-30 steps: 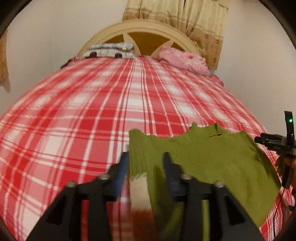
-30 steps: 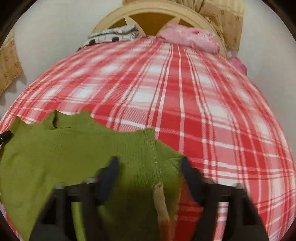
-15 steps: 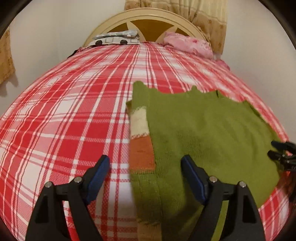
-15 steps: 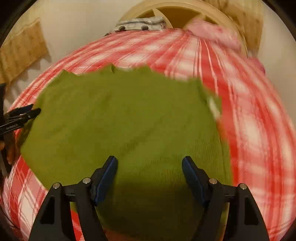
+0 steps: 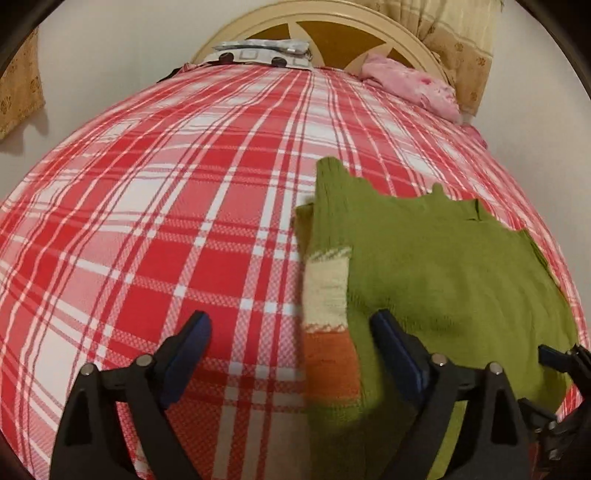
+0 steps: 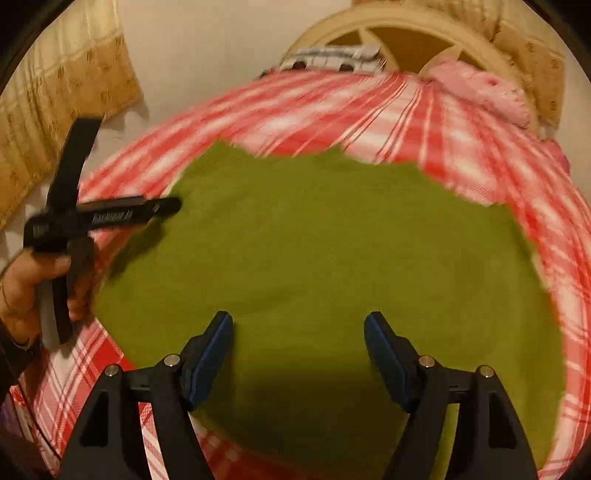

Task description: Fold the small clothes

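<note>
On the bed (image 5: pixel 155 206), over its red-and-white plaid cover, a small green sweater (image 5: pixel 443 280) spread flat, neck opening toward the headboard (image 5: pixel 332 33). Along its left edge, a sleeve (image 5: pixel 327 280) folded lengthwise onto the body: green ribbed cuff end farthest away, then a cream band, then an orange band nearest the camera. Left gripper (image 5: pixel 291 354) released, fingers wide apart, holding nothing, one finger over the bare plaid and the other over the green knit, the striped sleeve lying between them. Right gripper (image 6: pixel 299 350) likewise released and empty, both blue-padded fingers spread over the lower part of the sweater's body. In the right wrist view, the left gripper seen side-on at the sweater's left edge, gripped by a bare hand (image 6: pixel 26 284); fabric edges blurred there. Far off at the headboard, a folded pink garment (image 5: pixel 410 85) and a grey-and-white patterned bundle (image 5: pixel 258 51). Beige curtain (image 5: pixel 465 51) behind the headboard's right side.
</note>
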The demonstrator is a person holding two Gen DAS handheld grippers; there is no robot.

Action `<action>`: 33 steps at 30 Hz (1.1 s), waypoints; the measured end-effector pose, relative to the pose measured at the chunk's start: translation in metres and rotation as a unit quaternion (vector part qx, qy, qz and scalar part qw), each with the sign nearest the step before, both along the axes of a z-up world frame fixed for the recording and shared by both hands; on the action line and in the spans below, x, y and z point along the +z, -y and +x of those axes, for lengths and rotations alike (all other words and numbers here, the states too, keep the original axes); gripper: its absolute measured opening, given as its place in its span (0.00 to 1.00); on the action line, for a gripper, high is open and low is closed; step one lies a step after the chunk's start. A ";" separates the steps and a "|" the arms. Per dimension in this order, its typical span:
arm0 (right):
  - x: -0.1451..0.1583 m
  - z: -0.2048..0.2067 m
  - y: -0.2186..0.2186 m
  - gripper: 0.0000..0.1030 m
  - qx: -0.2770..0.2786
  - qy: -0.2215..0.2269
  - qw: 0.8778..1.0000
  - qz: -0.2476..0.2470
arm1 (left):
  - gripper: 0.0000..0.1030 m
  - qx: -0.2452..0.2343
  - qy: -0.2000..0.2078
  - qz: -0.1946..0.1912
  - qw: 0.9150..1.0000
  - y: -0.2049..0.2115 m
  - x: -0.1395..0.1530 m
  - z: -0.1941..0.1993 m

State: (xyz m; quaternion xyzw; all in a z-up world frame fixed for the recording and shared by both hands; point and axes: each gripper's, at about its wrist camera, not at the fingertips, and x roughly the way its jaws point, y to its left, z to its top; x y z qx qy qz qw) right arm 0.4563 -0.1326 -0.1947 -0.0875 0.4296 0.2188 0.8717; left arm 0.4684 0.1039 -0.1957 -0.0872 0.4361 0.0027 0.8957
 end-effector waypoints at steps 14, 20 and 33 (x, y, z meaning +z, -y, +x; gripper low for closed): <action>0.026 -0.081 -0.084 0.75 0.114 0.102 0.987 -0.053 | 0.89 0.017 0.049 -0.089 0.995 -0.085 0.030 -0.046; -0.004 -0.109 -0.144 0.75 0.166 0.121 0.971 -0.121 | 0.89 -0.013 0.055 -0.097 0.994 -0.087 0.028 -0.054; -0.016 -0.099 -0.186 0.56 0.148 0.190 0.954 -0.180 | 0.89 -0.075 0.014 -0.190 0.979 -0.073 0.008 0.004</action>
